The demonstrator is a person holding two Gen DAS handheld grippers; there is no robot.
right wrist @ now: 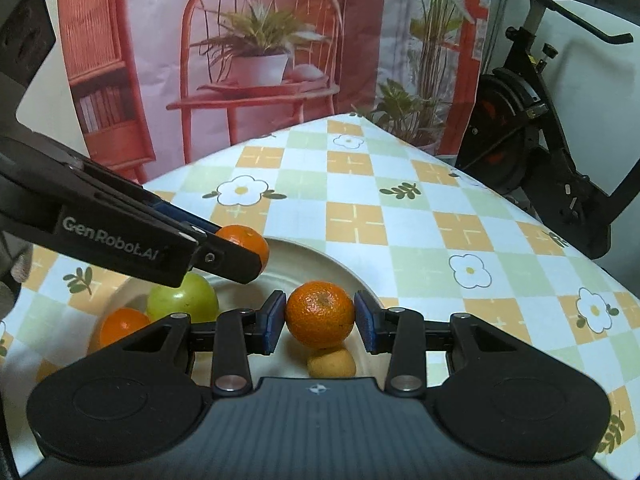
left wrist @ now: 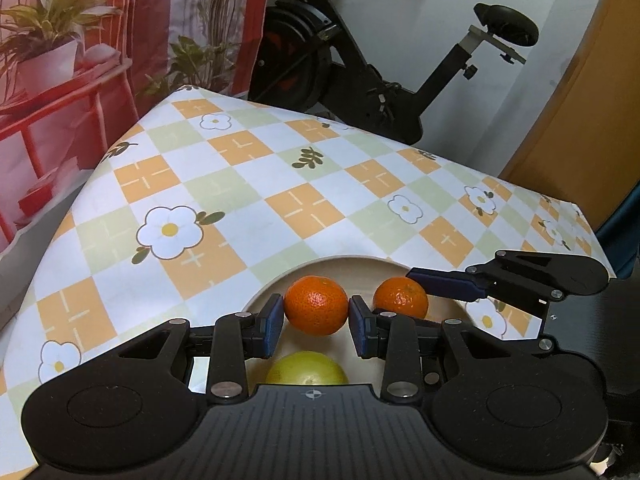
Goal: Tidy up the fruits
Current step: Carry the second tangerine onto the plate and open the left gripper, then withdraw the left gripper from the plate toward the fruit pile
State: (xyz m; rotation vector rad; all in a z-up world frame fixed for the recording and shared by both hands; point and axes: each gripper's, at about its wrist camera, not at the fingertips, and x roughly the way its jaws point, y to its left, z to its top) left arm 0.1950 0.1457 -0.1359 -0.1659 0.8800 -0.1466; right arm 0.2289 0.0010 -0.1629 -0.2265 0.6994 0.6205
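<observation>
A cream plate (left wrist: 352, 262) (right wrist: 316, 252) lies on the checked tablecloth and holds the fruit. My left gripper (left wrist: 316, 318) is shut on an orange tangerine (left wrist: 316, 310) above the plate; it also shows in the right wrist view (right wrist: 244, 242). My right gripper (right wrist: 320, 316) is shut on a second tangerine (right wrist: 320, 312) (left wrist: 400, 296) over the plate. A green apple (left wrist: 306, 368) (right wrist: 182, 298), a third tangerine (right wrist: 122, 324) and a small yellow fruit (right wrist: 332, 362) lie on the plate below.
The flowered tablecloth (left wrist: 248, 184) covers the table beyond the plate. An exercise bike (left wrist: 360, 60) stands behind the table's far edge, next to a printed backdrop of red furniture and plants (right wrist: 256, 60). An orange door (left wrist: 580, 120) is at the right.
</observation>
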